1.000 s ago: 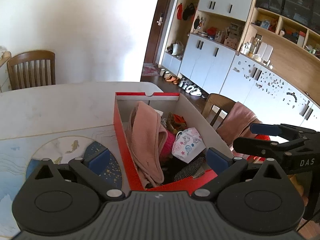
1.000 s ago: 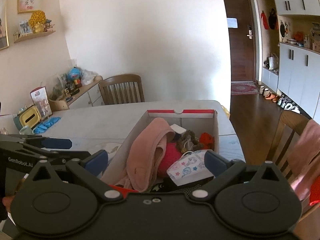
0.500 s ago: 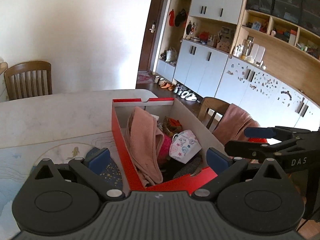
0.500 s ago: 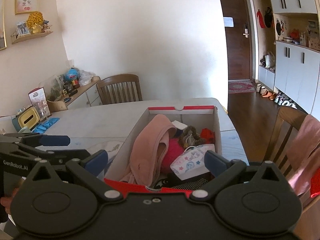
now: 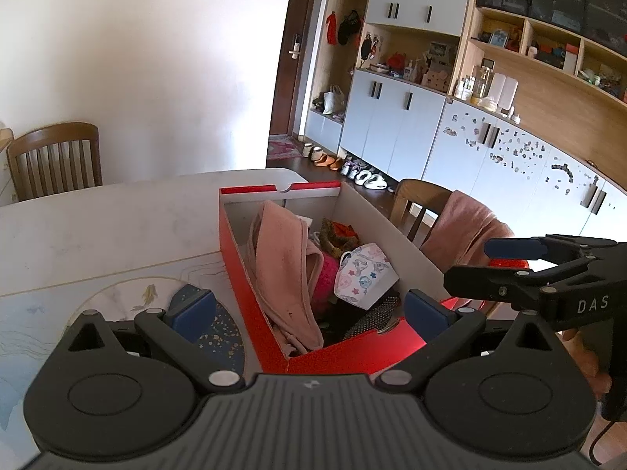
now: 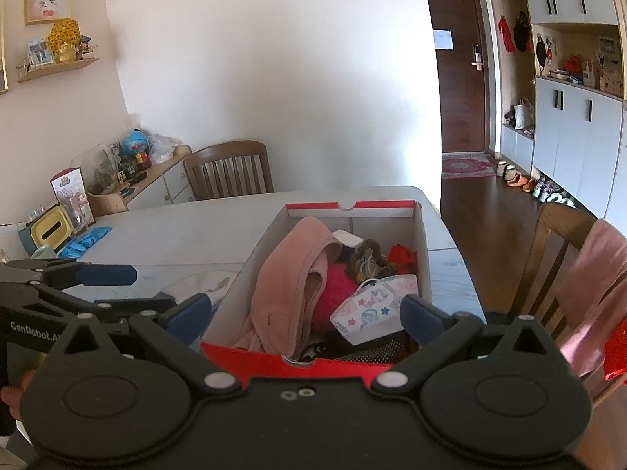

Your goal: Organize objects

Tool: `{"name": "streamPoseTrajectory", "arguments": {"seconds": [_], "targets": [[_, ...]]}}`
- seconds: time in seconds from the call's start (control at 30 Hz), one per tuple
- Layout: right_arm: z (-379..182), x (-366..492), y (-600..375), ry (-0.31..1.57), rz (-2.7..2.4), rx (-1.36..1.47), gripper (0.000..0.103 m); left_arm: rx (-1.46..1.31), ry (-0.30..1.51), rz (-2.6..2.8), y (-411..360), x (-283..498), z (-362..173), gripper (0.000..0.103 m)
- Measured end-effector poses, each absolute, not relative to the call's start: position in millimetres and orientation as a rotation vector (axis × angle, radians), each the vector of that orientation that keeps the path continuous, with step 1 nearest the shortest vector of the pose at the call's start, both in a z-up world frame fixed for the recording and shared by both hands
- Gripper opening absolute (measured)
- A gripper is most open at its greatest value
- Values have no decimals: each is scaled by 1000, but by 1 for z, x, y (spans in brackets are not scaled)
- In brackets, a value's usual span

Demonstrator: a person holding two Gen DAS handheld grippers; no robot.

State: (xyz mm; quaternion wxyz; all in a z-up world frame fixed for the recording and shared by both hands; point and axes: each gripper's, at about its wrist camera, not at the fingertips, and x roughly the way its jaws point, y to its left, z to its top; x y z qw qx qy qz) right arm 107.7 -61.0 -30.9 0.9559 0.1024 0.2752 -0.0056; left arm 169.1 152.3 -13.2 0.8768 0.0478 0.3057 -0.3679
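Left hand-held gripper [image 5: 309, 311]: jaws wide, nothing between them, held over the tabletop [image 5: 98, 211] at the near end of the box [image 5: 239, 270]. Box: red outside, white inside, open, on the tabletop. Inside it, left to right: pink cloth [image 5: 284, 258] draped along the left wall, magenta fuzzy item [image 6: 335, 293], patterned mask [image 6: 372, 309] on top toward the right. Right hand-held gripper [image 6: 305, 313]: jaws wide, empty, held at the box's near end. Chair [image 6: 564, 246] with pink cloth at far right.
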Motion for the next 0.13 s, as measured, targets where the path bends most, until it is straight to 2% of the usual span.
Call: {"name": "streamPoseTrajectory", "arguments": {"seconds": [0.13], "targets": [[-31,107,-61,558,-11,209,103,98,644,-781,152,170,-15,103]]}}
